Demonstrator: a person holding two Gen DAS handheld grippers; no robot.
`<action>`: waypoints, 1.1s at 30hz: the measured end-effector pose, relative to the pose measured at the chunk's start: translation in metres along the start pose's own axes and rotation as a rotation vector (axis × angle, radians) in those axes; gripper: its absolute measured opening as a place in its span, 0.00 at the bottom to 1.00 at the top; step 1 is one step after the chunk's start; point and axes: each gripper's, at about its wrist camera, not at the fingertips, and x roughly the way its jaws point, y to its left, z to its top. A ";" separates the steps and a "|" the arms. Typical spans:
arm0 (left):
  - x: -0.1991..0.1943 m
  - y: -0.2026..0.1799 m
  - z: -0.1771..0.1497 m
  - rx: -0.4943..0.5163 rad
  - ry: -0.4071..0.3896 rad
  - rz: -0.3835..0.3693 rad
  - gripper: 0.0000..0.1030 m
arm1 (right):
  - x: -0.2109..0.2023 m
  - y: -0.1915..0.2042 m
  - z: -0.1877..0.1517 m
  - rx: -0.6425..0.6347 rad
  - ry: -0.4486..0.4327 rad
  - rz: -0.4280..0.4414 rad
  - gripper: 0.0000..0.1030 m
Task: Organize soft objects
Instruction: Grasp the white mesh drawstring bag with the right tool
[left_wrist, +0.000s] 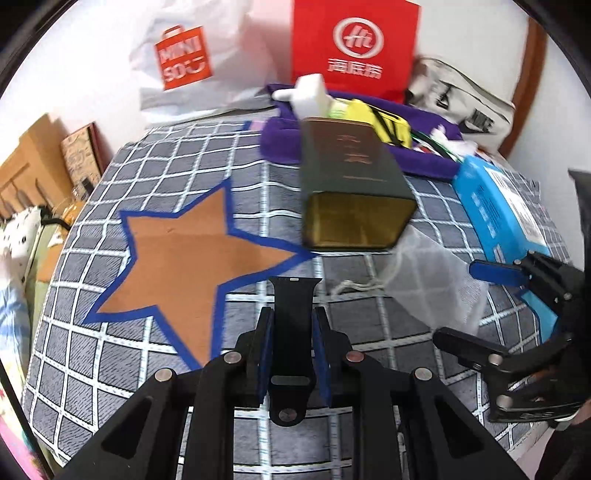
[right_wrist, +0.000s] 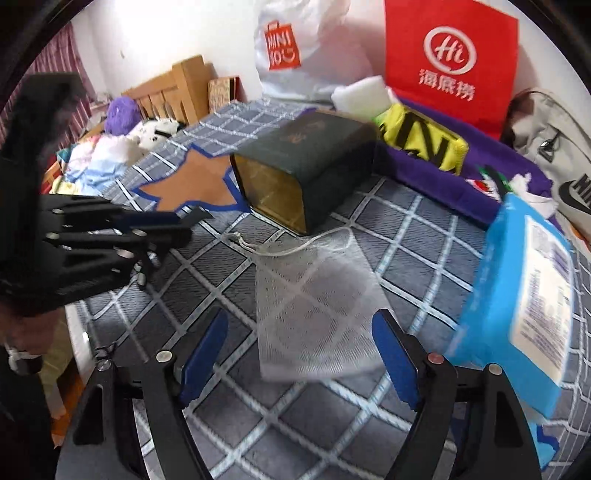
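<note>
While clamped between the blue pads of the left gripper (left_wrist: 291, 332), black watch strap (left_wrist: 291, 325) pointing out over the grey checked bedspread (left_wrist: 147, 332), just beside the orange star patch (left_wrist: 192, 266). Right gripper (right_wrist: 299, 354) with fingers spread wide, nothing pressed between them, hovering above the near end of the white mesh drawstring pouch (right_wrist: 314, 306). Pouch flat on the bedspread, its drawstring end beside the open mouth of the dark green tin box (right_wrist: 306, 177), which lies on its side near the middle. Blue packet (right_wrist: 524, 295) along the right edge, touching or overlapping the pouch's right side: cannot tell which. Purple cloth (right_wrist: 424, 173) at the far edge with a yellow-and-black item (right_wrist: 421, 144) on it. Red paper bag (right_wrist: 450, 62) and white shopping bag (right_wrist: 303, 48) upright against the wall behind.
</note>
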 end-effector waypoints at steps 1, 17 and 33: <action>0.000 0.003 0.000 -0.007 -0.002 -0.002 0.19 | 0.004 0.003 0.002 -0.015 0.000 -0.030 0.77; 0.000 0.026 -0.001 -0.092 -0.008 -0.049 0.19 | 0.025 0.000 0.008 0.048 -0.015 -0.099 0.59; -0.026 0.003 -0.004 -0.097 -0.028 -0.096 0.19 | -0.023 -0.015 -0.038 0.096 0.013 -0.020 0.03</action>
